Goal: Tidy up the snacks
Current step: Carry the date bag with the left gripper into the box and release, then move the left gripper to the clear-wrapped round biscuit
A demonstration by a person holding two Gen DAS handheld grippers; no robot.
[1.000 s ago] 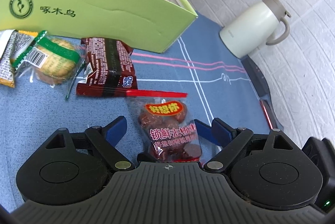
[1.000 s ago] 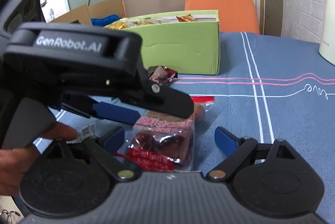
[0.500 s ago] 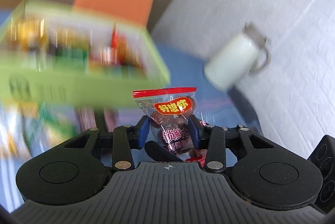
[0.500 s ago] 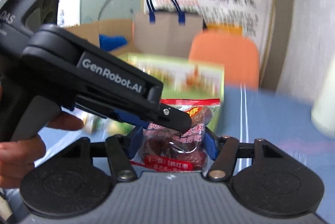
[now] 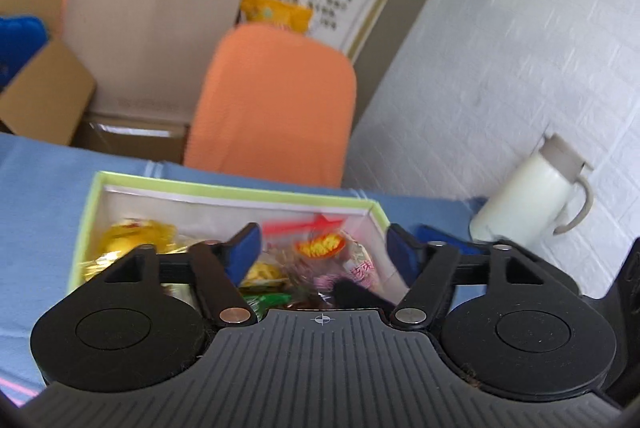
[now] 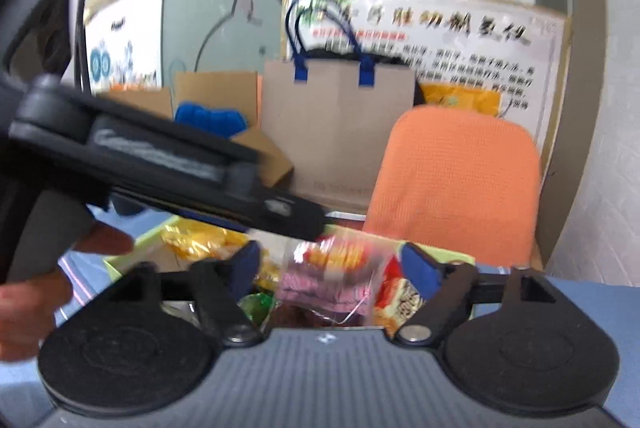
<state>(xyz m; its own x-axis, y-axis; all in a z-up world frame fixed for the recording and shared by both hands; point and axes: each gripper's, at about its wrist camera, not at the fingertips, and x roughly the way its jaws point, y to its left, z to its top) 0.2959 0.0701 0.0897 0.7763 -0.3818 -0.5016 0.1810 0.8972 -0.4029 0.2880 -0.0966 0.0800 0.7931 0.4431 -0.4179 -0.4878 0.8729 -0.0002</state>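
Observation:
A light green box [image 5: 224, 188] with several snack packets stands on the blue cloth. Both grippers hover over it. My left gripper [image 5: 324, 252] is open, its blue pads spread wide. A clear packet of red dates [image 5: 328, 256] with a red top strip lies loose in the box between the pads. My right gripper [image 6: 332, 264] is open too, and the same packet [image 6: 332, 276] shows blurred between its pads, touching neither. The left gripper's black body [image 6: 160, 164] crosses the right wrist view, with a hand [image 6: 36, 292] on its handle.
A white thermos jug [image 5: 532, 204] stands on the cloth to the right of the box, near a white brick wall. An orange chair [image 5: 276, 108], a paper bag [image 5: 148, 28] and cardboard boxes [image 5: 44, 92] stand behind the table.
Both grippers closed on date packets, lifted them from the cloth and carried them over the green box. Both have now opened, and a packet has dropped into the box.

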